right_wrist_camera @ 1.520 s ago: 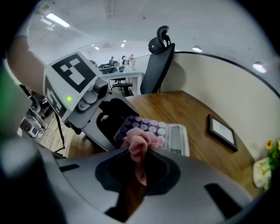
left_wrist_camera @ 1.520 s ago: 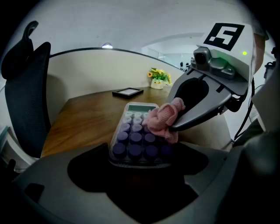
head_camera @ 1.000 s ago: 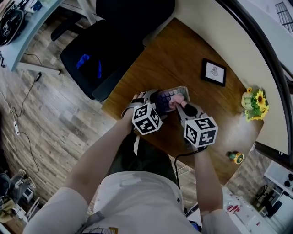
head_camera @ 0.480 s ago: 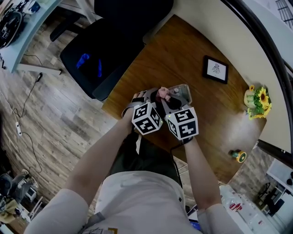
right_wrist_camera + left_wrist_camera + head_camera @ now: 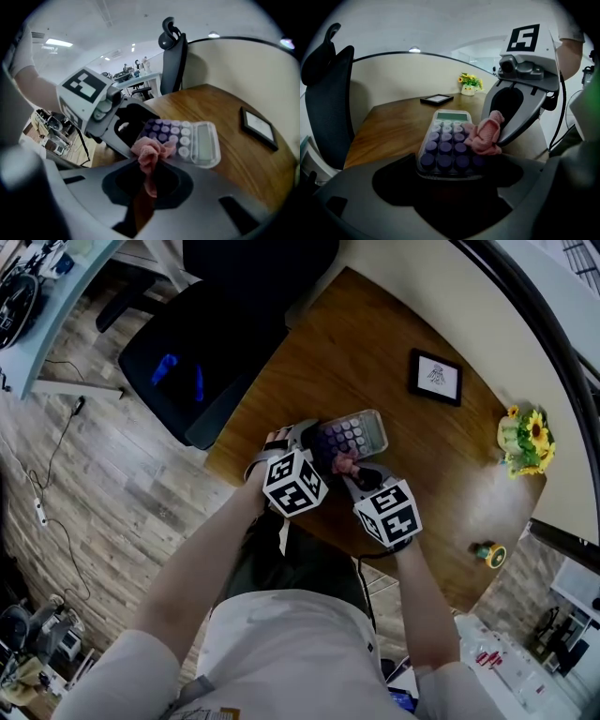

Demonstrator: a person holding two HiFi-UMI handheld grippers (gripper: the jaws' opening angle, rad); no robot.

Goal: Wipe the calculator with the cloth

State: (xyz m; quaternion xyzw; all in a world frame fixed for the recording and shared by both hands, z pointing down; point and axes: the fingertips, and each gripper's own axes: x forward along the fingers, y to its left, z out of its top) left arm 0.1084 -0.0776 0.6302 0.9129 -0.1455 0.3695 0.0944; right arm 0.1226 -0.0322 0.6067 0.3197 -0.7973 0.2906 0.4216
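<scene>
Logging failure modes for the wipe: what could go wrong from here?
1. The left gripper holds the calculator only by its near end; wiping pressure might twist it loose.
2. The right gripper pinches a small wad of cloth, so its jaws could scrape the keys.

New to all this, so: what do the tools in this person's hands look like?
Each hand-held gripper, left and right, is grey with dark jaws and carries a white cube with black square markers. A black cable trails from the right one. The shirt is white, short-sleeved.
</scene>
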